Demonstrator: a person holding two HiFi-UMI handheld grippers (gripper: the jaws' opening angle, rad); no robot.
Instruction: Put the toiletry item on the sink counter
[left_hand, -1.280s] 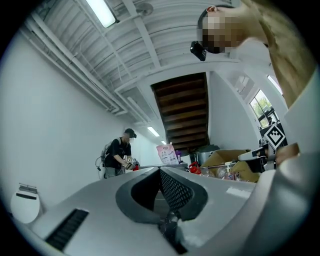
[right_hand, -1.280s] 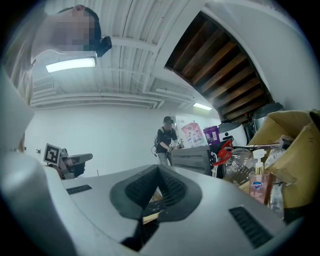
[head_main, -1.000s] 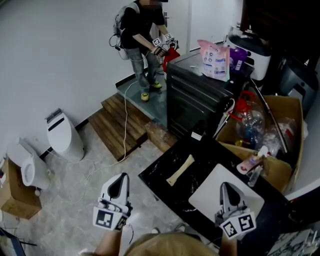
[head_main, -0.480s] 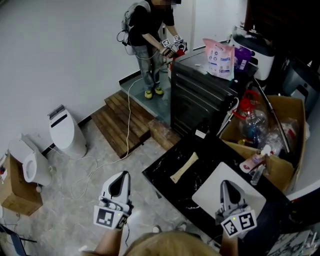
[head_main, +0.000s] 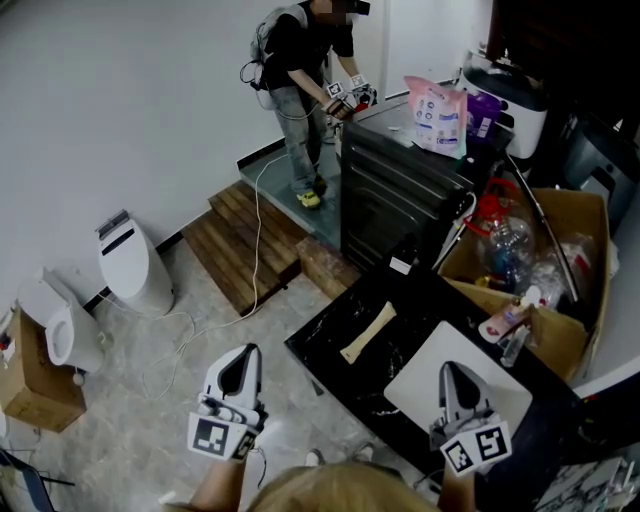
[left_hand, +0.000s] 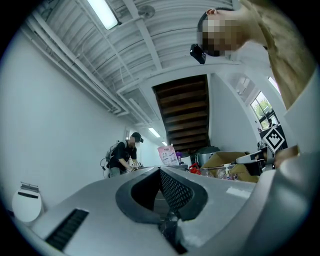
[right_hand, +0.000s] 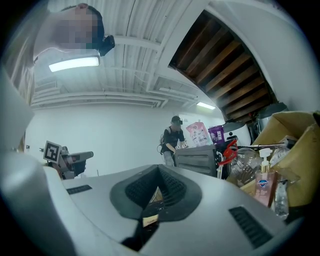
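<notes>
**At the sink counter: both claws closed, nothing gripped**

On the black sink counter a pale, bone-shaped item is seen lying flat. A pink pump bottle is lodged at the rim of the cardboard box just beside the counter. The left gripper and right gripper are held level, jaws together, with nothing between them. The scene is judged to fit either an item already set down or a bottle to be fetched. For the latter, the jaws would have to be parted.
</notes>
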